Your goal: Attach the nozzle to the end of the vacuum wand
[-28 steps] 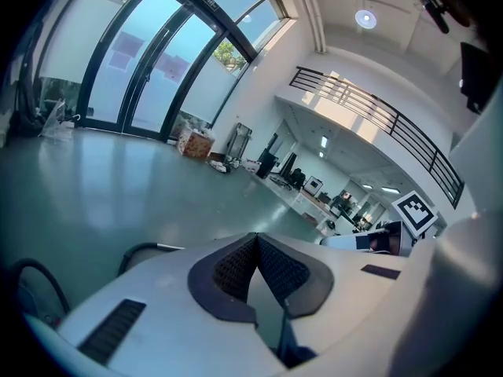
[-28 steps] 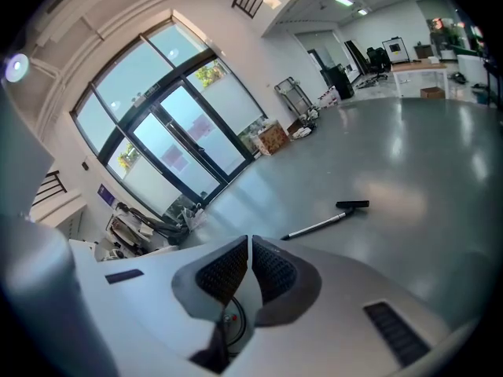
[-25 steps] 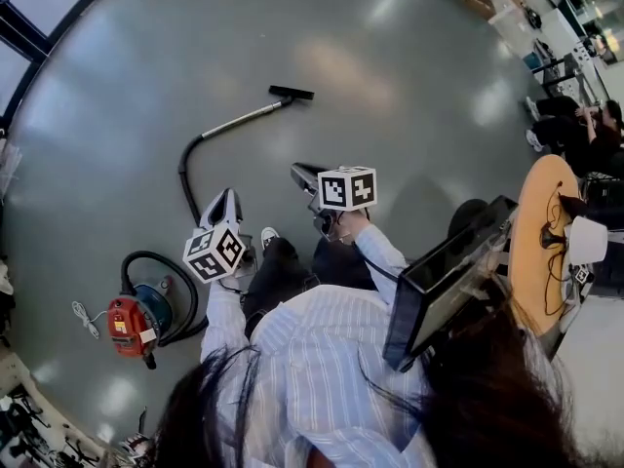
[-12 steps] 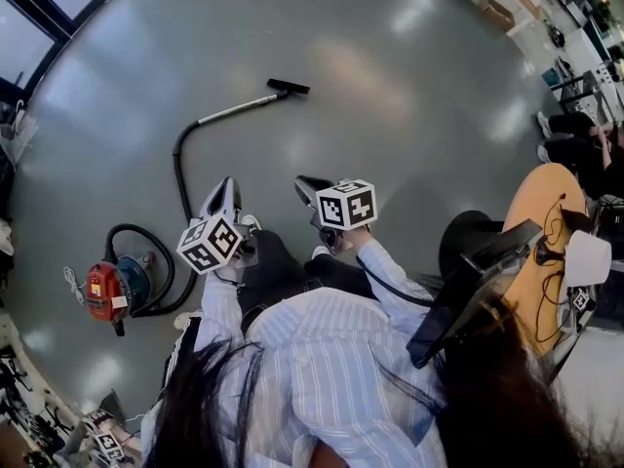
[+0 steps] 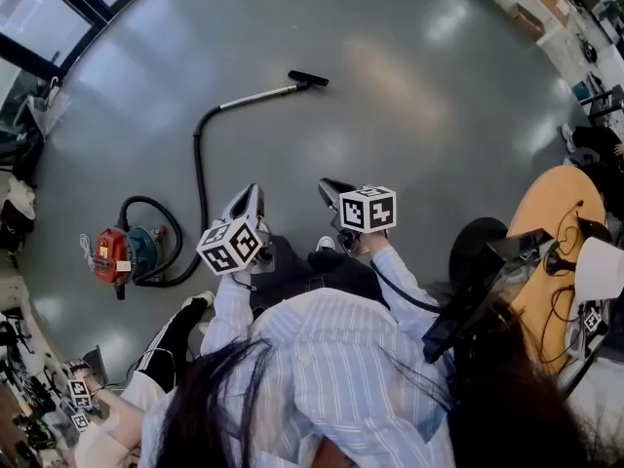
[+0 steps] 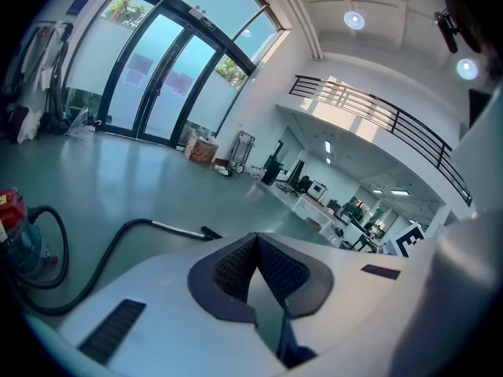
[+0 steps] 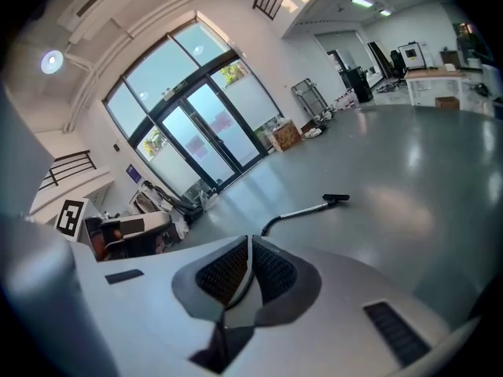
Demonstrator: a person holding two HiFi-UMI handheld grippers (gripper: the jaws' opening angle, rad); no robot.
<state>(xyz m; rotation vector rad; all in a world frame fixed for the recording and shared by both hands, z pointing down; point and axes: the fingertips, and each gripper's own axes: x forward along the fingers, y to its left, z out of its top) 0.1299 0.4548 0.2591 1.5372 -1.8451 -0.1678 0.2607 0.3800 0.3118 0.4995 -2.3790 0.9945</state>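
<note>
Nozzle (image 5: 308,78) looks joined onto the vacuum wand (image 5: 258,96) far off, so maybe done; left gripper (image 5: 252,195) and right gripper (image 5: 329,185) both pressed together, empty.

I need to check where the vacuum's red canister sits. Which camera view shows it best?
The head view: the whole red canister shows, its black hose leading away. The left gripper view catches only a part, cut by the left edge. The right gripper view misses it.
</note>
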